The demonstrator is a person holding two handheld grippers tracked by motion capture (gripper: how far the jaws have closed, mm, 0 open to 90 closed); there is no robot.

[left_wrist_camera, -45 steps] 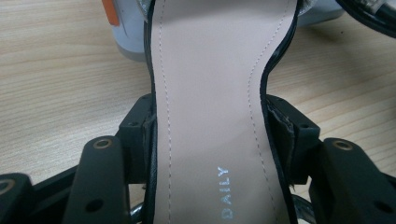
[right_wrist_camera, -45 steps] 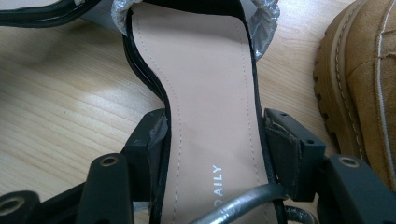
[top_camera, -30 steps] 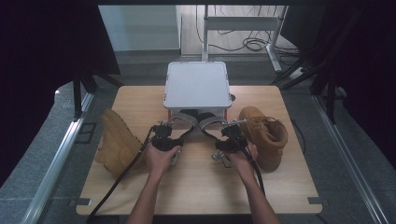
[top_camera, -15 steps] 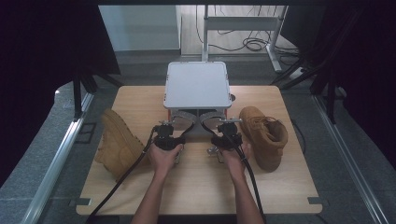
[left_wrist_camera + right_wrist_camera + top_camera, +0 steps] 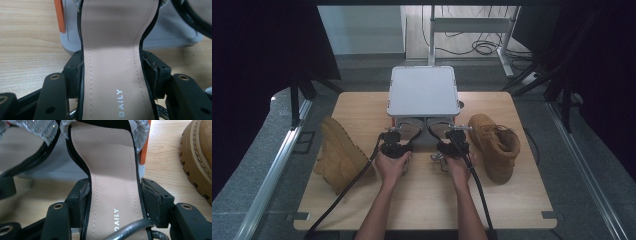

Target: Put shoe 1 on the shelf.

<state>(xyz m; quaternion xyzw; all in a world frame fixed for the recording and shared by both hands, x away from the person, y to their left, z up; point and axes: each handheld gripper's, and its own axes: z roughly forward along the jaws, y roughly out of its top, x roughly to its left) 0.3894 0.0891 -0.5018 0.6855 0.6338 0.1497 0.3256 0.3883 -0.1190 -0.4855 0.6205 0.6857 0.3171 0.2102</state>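
Two black-edged sandals with beige insoles printed "DAILY" lie side by side in front of a grey box point(image 5: 423, 92). My left gripper point(image 5: 112, 70) is shut across the waist of the left sandal point(image 5: 112, 37), its pads pressing both edges. The right gripper point(image 5: 113, 195) is shut the same way on the right sandal point(image 5: 107, 157), which has silver straps at the toe. In the high view the left gripper point(image 5: 396, 145) and right gripper point(image 5: 453, 145) sit close together at the table's middle, with the sandals' toes under the box's front edge.
A tan boot point(image 5: 339, 152) lies on its side at the table's left. Another tan boot point(image 5: 494, 145) stands at the right, close to my right gripper; its sole point(image 5: 197, 157) shows there. The box carries orange tabs point(image 5: 60, 15). Cables trail back along both forearms.
The right hand and its sandal have shifted slightly left, closer to the left hand. The left gripper has barely moved.
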